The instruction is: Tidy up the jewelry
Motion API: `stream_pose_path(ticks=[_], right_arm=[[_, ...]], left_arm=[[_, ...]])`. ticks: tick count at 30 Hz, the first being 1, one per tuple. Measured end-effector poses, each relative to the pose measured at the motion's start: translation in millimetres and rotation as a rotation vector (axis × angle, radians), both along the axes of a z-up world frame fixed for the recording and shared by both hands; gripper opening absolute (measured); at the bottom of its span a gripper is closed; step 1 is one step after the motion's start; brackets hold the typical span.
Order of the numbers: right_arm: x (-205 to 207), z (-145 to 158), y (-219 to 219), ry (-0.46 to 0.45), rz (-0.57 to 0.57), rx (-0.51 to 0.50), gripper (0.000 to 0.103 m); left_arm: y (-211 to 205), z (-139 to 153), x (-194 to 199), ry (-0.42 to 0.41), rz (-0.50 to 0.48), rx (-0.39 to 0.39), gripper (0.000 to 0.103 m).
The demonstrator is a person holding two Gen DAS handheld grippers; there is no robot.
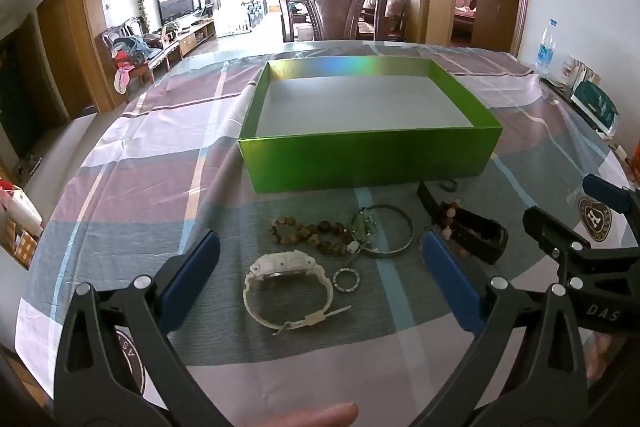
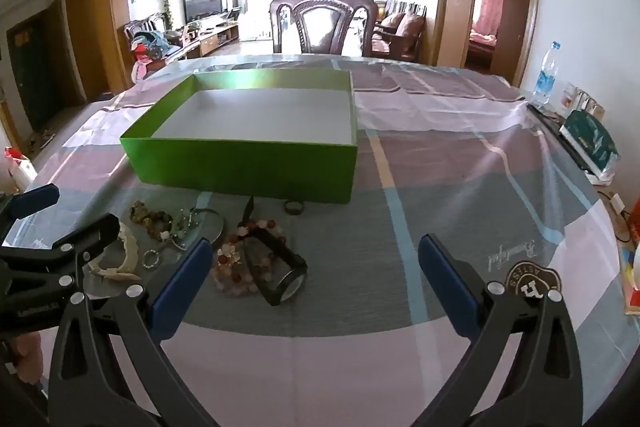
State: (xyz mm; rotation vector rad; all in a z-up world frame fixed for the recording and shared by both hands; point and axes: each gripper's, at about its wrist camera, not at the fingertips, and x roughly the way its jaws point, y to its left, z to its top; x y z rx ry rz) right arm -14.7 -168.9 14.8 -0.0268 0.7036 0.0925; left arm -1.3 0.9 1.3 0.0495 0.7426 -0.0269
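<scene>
An open green box (image 1: 368, 159) (image 2: 244, 165) with a bare white floor stands mid-table. In front of it lie a white watch (image 1: 286, 287) (image 2: 120, 263), a brown bead bracelet (image 1: 308, 233) (image 2: 154, 217), a silver bangle (image 1: 390, 231), a small ring (image 1: 347, 281) (image 2: 151, 259), a black watch (image 1: 476, 231) (image 2: 280, 267) and a pink-red bead bracelet (image 2: 240, 267). My left gripper (image 1: 320, 263) is open, low over the white watch. My right gripper (image 2: 314, 263) is open and empty, just right of the black watch.
A checked tablecloth (image 2: 460, 187) covers the table. A water bottle (image 2: 546, 75), a green packet (image 2: 592, 143) and small items stand along the right edge. A wooden chair (image 1: 334, 11) stands behind the table. A small dark ring (image 2: 295, 207) lies by the box.
</scene>
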Motion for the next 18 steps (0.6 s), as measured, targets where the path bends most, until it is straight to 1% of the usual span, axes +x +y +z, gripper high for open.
stream_pose_path(ticks=[10, 14, 18], right_arm=[[-4.8, 3.7, -3.6, -0.027, -0.010, 0.033, 0.101], [-4.6, 2.5, -5.2, -0.022, -0.006, 0.043, 0.101], [-1.1, 1.0, -2.0, -0.011, 0.008, 0.034, 0.101]], left_arm=[[0.7, 0.4, 1.4, -0.008, 0.012, 0.006, 0.100], [-2.1, -1.5, 0.9, -0.007, 0.015, 0.016, 0.100], [-4.0, -2.5, 0.0, -0.011, 0.010, 0.010, 0.100]])
